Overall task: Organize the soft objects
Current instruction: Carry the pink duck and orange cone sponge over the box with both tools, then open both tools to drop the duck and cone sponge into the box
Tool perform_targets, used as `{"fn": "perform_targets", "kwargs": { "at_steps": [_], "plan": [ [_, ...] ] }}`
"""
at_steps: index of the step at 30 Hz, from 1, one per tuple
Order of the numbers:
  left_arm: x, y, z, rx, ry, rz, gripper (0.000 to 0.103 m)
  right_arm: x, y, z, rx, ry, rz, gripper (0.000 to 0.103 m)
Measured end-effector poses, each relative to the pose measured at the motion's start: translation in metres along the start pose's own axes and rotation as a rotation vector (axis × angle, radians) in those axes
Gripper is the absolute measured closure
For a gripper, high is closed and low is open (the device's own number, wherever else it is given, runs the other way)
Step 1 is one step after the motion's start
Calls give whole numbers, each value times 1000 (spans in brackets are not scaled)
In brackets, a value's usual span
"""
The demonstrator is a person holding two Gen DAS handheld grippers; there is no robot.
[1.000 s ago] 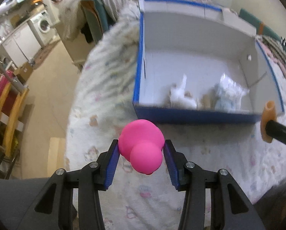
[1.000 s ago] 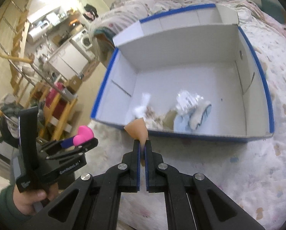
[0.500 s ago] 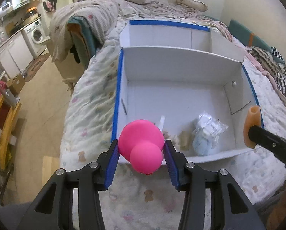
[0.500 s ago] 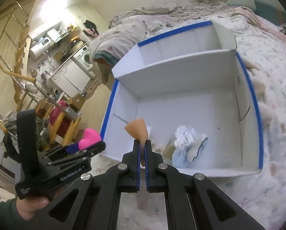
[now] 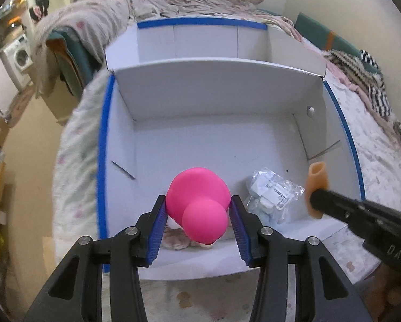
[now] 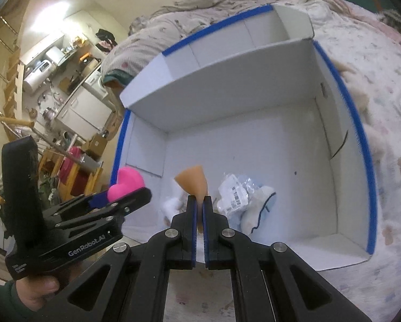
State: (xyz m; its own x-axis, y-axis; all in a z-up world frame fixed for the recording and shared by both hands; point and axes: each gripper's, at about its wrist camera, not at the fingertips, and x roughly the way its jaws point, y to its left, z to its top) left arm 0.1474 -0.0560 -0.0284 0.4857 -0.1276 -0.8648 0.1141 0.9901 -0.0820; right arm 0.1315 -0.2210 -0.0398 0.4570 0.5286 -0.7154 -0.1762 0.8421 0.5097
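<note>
Both your grippers have come forward over the box since a second ago; earlier its near wall lay ahead of them, now they hang above its floor.

Bed (image 5: 74, 187): pale patterned quilt, carrying the box.

White box with blue-taped rims (image 5: 103, 145): open top, a folded flap across its far side. Its floor is mostly bare; the contents sit along the near wall.

Left gripper (image 5: 197, 214): your hand (image 6: 39, 292) holds it on the left. Its blue-padded fingers (image 5: 157, 228) are part-spread and pinching a pink soft toy (image 5: 197, 196), a large ball with a smaller one in front, above the near-left of the box floor.

Right gripper (image 6: 199, 209): fingers (image 6: 191, 228) pressed nearly together, nipping the narrow end of an orange cone-shaped soft piece (image 6: 192, 181), wide end up, over the near middle of the box.

Inside the box, near wall: a clear plastic packet with a barcode label (image 5: 274, 190), lying on a pale blue and white plush (image 6: 256, 209); left of it, a small white fluffy item (image 6: 171, 204), partly hidden.
</note>
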Motion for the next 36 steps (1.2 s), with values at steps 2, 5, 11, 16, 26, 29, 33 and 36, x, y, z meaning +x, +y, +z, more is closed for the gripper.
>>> {"fn": "perform_targets", "kwargs": {
  "at_steps": [2,5,11,16,26,29,33,36],
  "plan": [
    [9,5,-3,-29,12,-5,60,5,-2,-4,0,10,-9,97],
    [21,7,-7,-52,53,-29,60,14,-4,-7,-7,34,-23,97],
    [27,-2,-7,2,41,23,60,29,-10,-7,4,76,-38,97],
    [30,-5,-5,-5,40,10,60,38,-10,-7,1,95,-41,97],
    [39,-1,-8,-38,86,-32,60,44,-13,-7,12,117,-53,97],
    [37,-1,-8,-32,72,-21,60,45,-11,-8,5,118,-54,97],
    [36,-4,-8,-21,70,-11,60,43,-13,-9,8,114,-53,97],
    [36,-6,-9,-15,77,-13,60,44,-13,-9,6,115,-51,96]
  ]
}}
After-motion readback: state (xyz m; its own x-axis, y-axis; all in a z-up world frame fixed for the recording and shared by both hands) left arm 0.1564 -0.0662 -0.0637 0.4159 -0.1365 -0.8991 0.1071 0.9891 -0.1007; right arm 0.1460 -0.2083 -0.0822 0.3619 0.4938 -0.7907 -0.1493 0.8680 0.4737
